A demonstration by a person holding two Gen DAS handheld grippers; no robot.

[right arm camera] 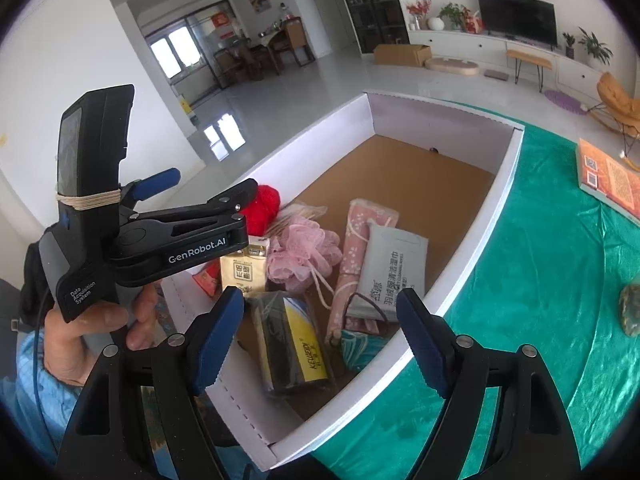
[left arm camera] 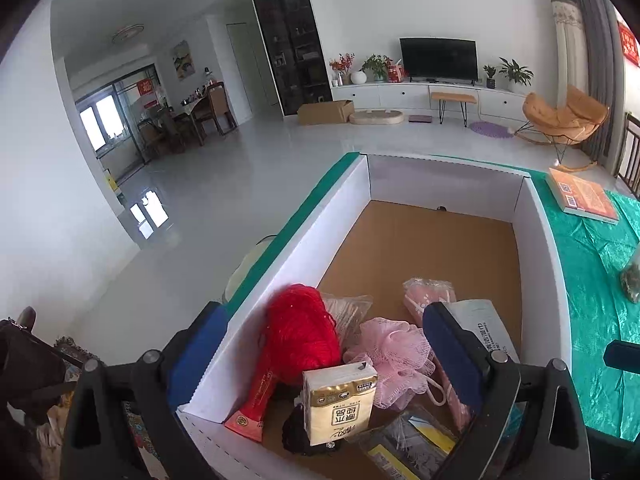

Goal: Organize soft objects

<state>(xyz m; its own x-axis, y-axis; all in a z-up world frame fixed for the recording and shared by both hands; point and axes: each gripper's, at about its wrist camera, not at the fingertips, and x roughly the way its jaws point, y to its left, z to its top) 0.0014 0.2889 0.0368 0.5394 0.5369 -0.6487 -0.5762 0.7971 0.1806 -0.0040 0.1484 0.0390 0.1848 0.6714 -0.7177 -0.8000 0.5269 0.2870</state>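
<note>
A white cardboard box (left arm camera: pixel 348 208) (right arm camera: pixel 500 184) with a brown floor holds the soft things: a red yarn ball (left arm camera: pixel 300 332) (right arm camera: pixel 262 204), a pink bath pouf (left arm camera: pixel 392 352) (right arm camera: pixel 302 252), a gold tissue pack (left arm camera: pixel 340 400) (right arm camera: pixel 244 268), a pink cloth roll (right arm camera: pixel 356 248), a grey wipes pack (left arm camera: pixel 480 324) (right arm camera: pixel 394 268), a yellow-black packet (right arm camera: pixel 296 344). My left gripper (left arm camera: pixel 324 354) (right arm camera: pixel 224 200) is open and empty above the box's near end. My right gripper (right arm camera: pixel 320 344) is open and empty over the near corner.
The box stands on a green tablecloth (right arm camera: pixel 540 280) (left arm camera: pixel 596 300). An orange book (right arm camera: pixel 608 180) (left arm camera: pixel 580 196) lies at the far right. A greenish object (right arm camera: pixel 630 310) sits at the right edge. The living room floor lies beyond the table's left edge.
</note>
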